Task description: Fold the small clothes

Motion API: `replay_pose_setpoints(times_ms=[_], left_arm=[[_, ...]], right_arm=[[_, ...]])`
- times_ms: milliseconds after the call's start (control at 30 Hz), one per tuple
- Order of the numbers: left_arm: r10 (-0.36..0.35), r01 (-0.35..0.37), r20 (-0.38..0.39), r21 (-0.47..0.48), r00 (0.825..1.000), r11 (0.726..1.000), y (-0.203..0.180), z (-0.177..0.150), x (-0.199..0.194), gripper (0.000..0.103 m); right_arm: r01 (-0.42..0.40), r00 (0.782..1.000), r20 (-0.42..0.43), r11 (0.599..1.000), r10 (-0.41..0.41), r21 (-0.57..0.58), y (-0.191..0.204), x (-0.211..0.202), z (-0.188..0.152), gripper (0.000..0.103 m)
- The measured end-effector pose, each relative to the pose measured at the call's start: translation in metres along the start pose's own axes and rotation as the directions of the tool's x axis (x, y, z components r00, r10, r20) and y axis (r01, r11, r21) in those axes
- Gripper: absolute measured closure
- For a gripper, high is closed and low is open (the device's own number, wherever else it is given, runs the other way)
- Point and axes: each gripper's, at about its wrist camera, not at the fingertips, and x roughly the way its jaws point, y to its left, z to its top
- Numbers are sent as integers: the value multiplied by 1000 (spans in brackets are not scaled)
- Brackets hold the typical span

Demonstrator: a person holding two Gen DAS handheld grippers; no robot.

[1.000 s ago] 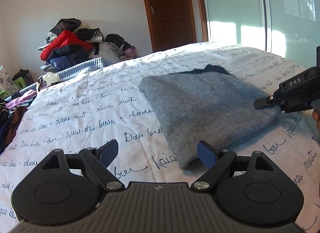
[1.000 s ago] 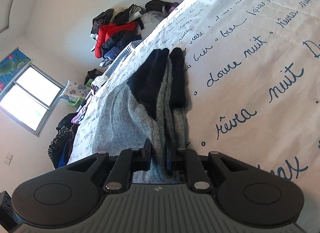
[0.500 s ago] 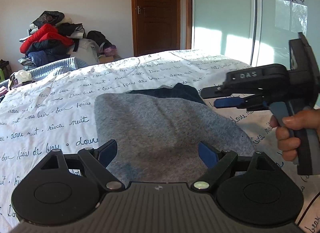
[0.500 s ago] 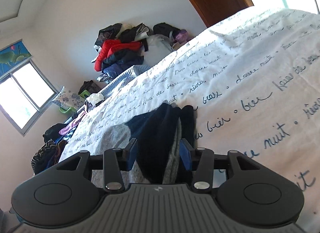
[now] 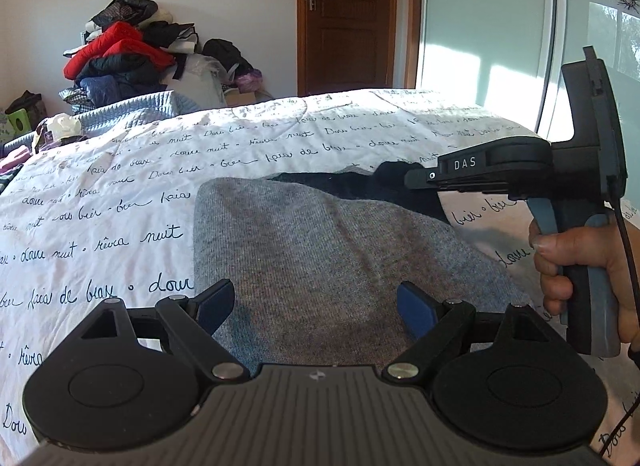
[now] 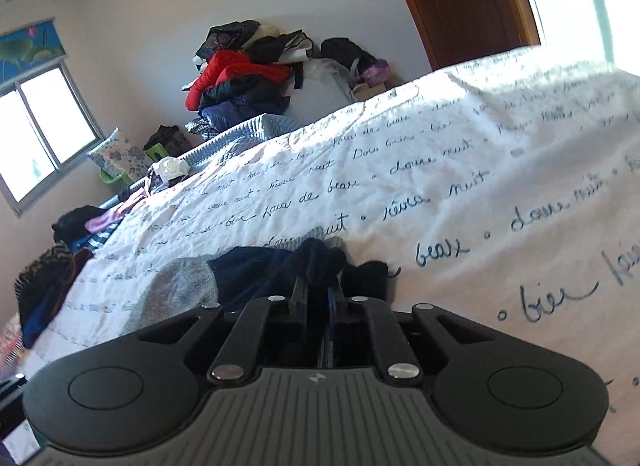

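We judge the fold to be well under way: the grey knit garment (image 5: 320,250) lies on the bed cover (image 5: 120,193) as a neat rectangle, with its dark navy part (image 5: 360,185) showing along the far edge, so what seems left is one more fold across, or squaring and setting it aside (we cannot say which from here). Our left gripper (image 5: 316,306) hangs just above the near edge of the garment, its blue pads wide apart and holding nothing. Our right gripper (image 6: 317,290) sits at the far right corner, its fingers drawn nearly together on a bunch of the navy fabric (image 6: 320,258), which stands up between them. In the left view the same tool reaches in from the right, its tip over that dark edge.
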Motion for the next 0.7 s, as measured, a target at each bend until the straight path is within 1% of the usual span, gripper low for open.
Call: replay_pose_setpoints(times_ms=[67,167,233,267,333,400,433,467,533,567,600,667,700], left_arm=[[0,0,0,-5,1000,1000,0,1,0,16],[9,-9,-4,3,1000,1000,-1,0,2,16],[17,-17,-12,9,1000,1000,-3,0,4,16],[20,-19,-15,8,1000,1000,-3,0,5,16],[21,-21,-17,6,1000,1000,-2,-1,5,16],[24,-24,-18,4,1000,1000,-1,-2,5,16],[25,-25,-20,2,999,1000,0,-2,5,16],[26,-26,-20,-1,999,1000,1,-2,5,16],[24,-24,-19,-7,1000,1000,2,-3,5,16],[24,-24,-20,-9,1000,1000,2,-3,6,16],[25,-25,-21,-9,999,1000,2,-2,6,16],[30,-30,-24,-6,999,1000,0,-3,8,16],[31,-31,-25,-3,999,1000,0,-3,8,15]], right_arm=[[35,999,12,998,-34,-61,6,1,5,96],[82,997,1,989,-82,-127,12,12,7,96],[109,993,-37,983,-116,-150,12,22,6,96],[126,990,-41,981,-133,-147,11,23,5,96],[165,986,-3,977,-167,-131,11,13,3,96],[194,981,31,977,-192,-91,10,-1,3,94],[189,982,39,979,-186,-74,10,-9,3,94],[163,986,46,985,-160,-61,10,-18,2,94],[54,998,41,997,-52,-48,11,-32,0,94],[5,1000,24,999,-4,-51,12,-35,-2,93],[-25,1000,-1,998,25,-55,15,-35,-4,90],[-43,996,-84,996,36,-77,20,-26,-9,70],[-31,993,-116,994,19,-107,23,-20,-13,45]])
